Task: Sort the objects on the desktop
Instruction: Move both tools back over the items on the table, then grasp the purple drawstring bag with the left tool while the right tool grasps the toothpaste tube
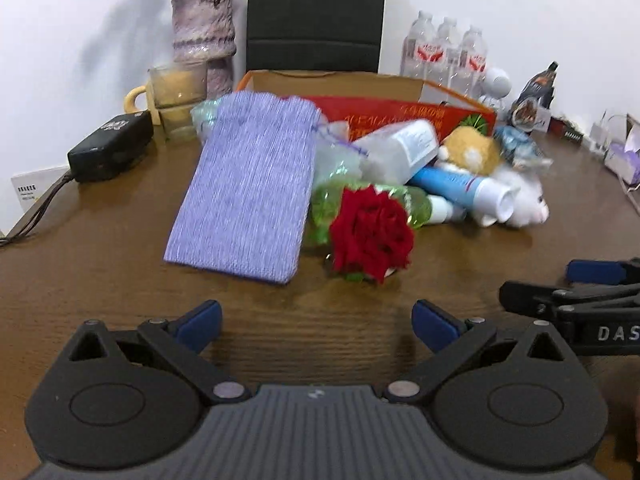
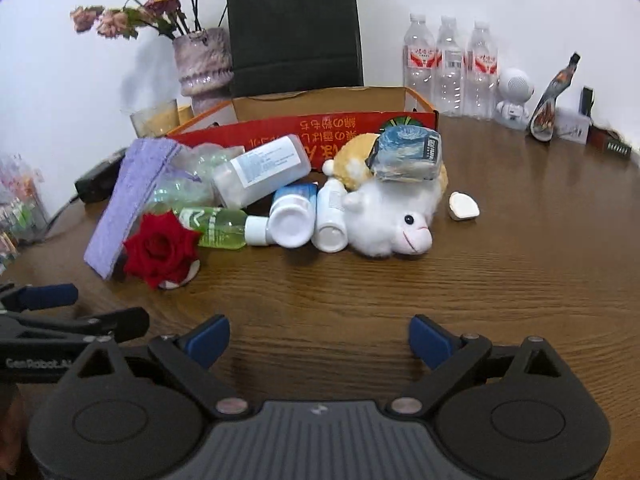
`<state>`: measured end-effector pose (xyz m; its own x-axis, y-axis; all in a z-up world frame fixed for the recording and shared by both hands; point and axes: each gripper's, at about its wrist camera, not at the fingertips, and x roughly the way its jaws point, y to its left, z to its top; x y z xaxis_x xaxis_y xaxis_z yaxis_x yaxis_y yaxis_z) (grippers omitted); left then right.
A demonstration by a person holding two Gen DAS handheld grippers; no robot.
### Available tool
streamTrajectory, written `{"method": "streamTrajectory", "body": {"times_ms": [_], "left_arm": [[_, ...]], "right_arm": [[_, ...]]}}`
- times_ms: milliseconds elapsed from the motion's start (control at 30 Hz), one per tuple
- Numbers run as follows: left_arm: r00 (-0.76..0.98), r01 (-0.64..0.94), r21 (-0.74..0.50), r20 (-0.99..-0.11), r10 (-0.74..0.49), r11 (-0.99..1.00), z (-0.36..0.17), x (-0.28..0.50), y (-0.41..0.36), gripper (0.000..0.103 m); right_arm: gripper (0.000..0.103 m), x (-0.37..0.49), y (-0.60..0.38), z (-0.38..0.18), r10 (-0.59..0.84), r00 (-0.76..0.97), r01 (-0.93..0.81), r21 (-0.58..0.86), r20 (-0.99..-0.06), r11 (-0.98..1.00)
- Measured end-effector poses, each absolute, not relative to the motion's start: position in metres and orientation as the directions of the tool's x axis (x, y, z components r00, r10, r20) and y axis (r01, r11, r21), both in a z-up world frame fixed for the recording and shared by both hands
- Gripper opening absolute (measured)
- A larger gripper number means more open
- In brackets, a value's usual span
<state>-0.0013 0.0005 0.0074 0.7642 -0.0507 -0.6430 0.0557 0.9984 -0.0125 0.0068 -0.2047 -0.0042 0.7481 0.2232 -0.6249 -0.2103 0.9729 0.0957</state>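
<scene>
A heap of objects lies mid-table in front of a red cardboard box [image 1: 380, 110] [image 2: 280, 130]. It holds a purple fabric pouch [image 1: 244, 192] [image 2: 128, 196], a red rose [image 1: 370, 234] [image 2: 160, 248], a green bottle [image 2: 216, 226], a clear labelled bottle [image 2: 260, 172], a blue-and-white tube [image 1: 460, 188], a small white bottle [image 2: 330, 220] and a white plush toy [image 2: 388, 216] with a blue packet [image 2: 408, 156] on it. My left gripper [image 1: 316, 316] [image 2: 108, 304] is open and empty, short of the rose. My right gripper [image 2: 320, 332] [image 1: 536, 280] is open and empty beside it.
A small white object [image 2: 463, 206] lies right of the plush. Along the back wall stand a vase of dried flowers [image 2: 204, 64], a black paper bag [image 2: 296, 28], three water bottles [image 2: 450, 64] and a white figure [image 2: 514, 96]. A black adapter [image 1: 110, 146] and a glass mug [image 1: 176, 92] sit at left.
</scene>
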Motion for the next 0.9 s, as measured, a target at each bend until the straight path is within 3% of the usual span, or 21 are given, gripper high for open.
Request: {"method": "streamTrajectory", "body": {"times_ms": [167,900], "left_arm": [[0.759,0.055,-0.005,-0.649,-0.045,0.998,0.0033,-0.0007,0.0016,0.103],[0.759,0.049,0.005,-0.650,-0.034,0.999,0.0021,0.0010,0.0001,0.103]], "right_arm": [[0.103,0.0034,-0.1973,-0.0090,0.179,0.753,-0.197,0.043,-0.633,0.979],[0.103,0.0050,-0.1936,-0.0105,0.155,0.753,-0.188,0.017,-0.640,0.982]]}}
